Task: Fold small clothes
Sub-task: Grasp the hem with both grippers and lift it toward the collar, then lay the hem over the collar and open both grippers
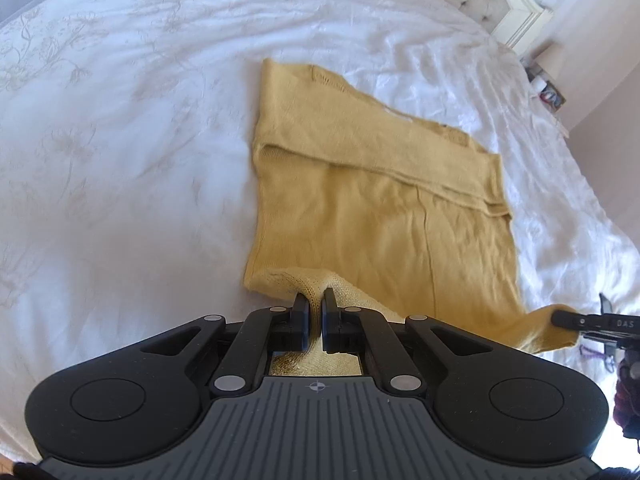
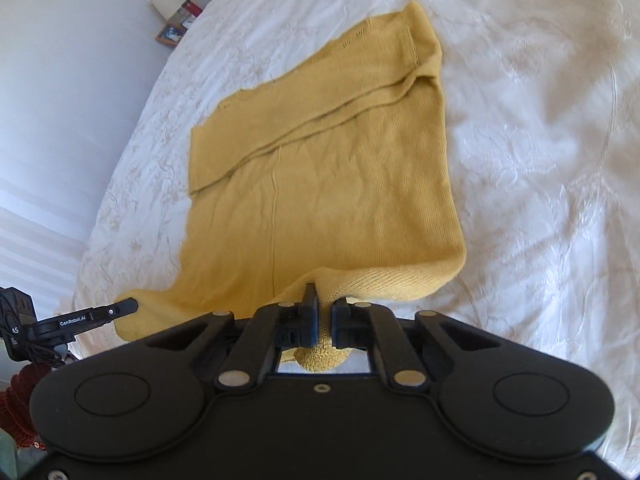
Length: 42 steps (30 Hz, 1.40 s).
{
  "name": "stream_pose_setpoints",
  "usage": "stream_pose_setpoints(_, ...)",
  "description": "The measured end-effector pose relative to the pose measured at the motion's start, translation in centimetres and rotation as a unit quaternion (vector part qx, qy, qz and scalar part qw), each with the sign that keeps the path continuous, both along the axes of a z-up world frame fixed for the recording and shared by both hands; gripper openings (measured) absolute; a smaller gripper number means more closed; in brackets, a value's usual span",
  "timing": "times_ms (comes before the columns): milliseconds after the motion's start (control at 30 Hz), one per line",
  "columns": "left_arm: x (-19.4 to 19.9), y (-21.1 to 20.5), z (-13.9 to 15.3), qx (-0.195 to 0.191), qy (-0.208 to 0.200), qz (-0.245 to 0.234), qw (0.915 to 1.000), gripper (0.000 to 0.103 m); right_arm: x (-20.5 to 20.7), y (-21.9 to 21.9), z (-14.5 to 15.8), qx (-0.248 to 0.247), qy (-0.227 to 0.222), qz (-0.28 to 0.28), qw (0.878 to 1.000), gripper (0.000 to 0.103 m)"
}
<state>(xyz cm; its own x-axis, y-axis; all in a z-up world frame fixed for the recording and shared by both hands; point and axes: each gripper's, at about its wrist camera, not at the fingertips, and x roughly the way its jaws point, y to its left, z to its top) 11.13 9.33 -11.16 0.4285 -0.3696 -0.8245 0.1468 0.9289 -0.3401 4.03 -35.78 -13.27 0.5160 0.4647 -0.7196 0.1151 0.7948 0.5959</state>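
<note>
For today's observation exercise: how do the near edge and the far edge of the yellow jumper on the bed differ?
The near edge is bunched and lifted off the bedcover; the far edge lies flat on it. The near edge is pinched by the left claw and the right claw, one near each corner; nothing touches the far edge. Both are the same mustard knit.

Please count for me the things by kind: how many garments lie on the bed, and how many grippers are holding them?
Mustard-yellow knitted garment: 1, partly folded on the white embroidered bedspread.
Black two-finger grippers: 2, the left gripper and the right gripper, each shut on the garment's near edge.
Total: 3
</note>
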Motion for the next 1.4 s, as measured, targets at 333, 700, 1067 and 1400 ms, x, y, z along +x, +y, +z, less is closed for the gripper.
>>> stream_pose_setpoints(333,4.4,-1.0,2.7,-0.034,-0.048,0.025,0.998,0.005,3.4,-1.8,1.9,0.016,-0.044,-0.039,0.998,0.012)
stream_pose_setpoints(700,10.9,-0.8,3.3,-0.063,-0.068,0.066,0.9935,0.005,10.2,-3.4,3.1,0.017,-0.084,-0.056,0.995,0.012)
stream_pose_setpoints(1067,18.3,-1.9,-0.3,-0.038,-0.045,0.078,0.9952,0.005,19.1,-5.1,-0.2,0.002,-0.059,-0.072,0.996,0.013)
stream_pose_setpoints(1400,23.5,-2.9,-4.6,0.001,0.002,0.092,0.9958,0.007,23.8,-5.9,-3.7,-0.011,-0.009,-0.082,0.997,0.022)
